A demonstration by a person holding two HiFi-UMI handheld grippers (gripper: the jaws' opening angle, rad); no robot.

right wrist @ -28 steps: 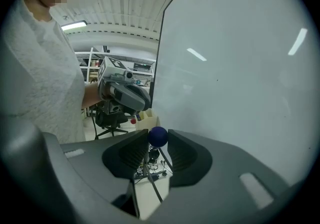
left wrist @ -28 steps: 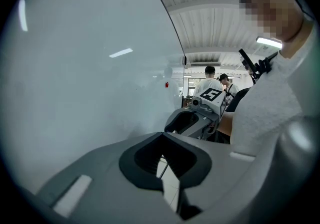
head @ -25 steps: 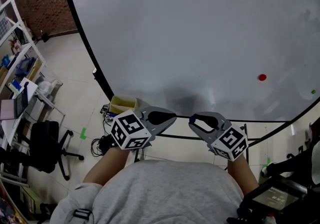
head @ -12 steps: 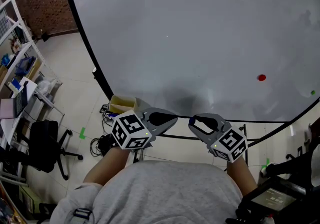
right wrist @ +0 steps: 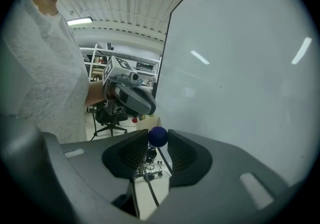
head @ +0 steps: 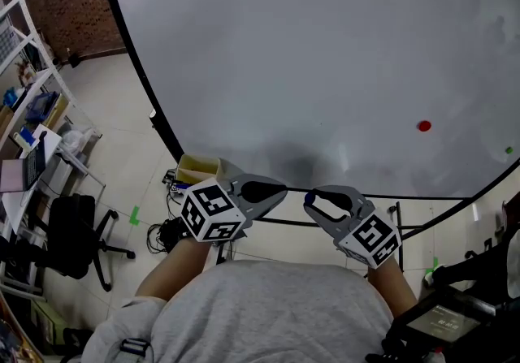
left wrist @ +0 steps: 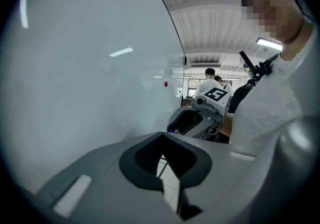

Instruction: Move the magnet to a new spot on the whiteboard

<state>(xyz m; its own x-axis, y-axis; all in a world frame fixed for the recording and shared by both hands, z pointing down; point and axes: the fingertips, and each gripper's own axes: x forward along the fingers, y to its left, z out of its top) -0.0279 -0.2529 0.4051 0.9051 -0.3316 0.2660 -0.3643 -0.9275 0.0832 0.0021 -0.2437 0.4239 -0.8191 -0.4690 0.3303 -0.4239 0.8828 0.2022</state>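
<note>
A small dark blue round magnet (right wrist: 158, 136) is pinched between the tips of my right gripper (right wrist: 158, 138), which is shut on it. In the head view that right gripper (head: 310, 197) hovers just below the whiteboard's (head: 325, 53) bottom edge, off the board. My left gripper (head: 280, 189) sits beside it, tips pointing toward the right one; in its own view the left gripper (left wrist: 161, 134) has its jaw tips touching with nothing between them. A red magnet (head: 424, 126) and a small green magnet (head: 509, 149) stick to the board at the lower right.
The board's black frame (head: 138, 69) runs down the left. Beyond it on the floor stand a white shelf rack (head: 32, 69), an office chair (head: 77, 235) and a yellow box (head: 199, 167). Cables (head: 166, 233) lie under the board.
The right gripper has shifted very slightly down and to the left with the magnet still in it. The left gripper has barely moved.
</note>
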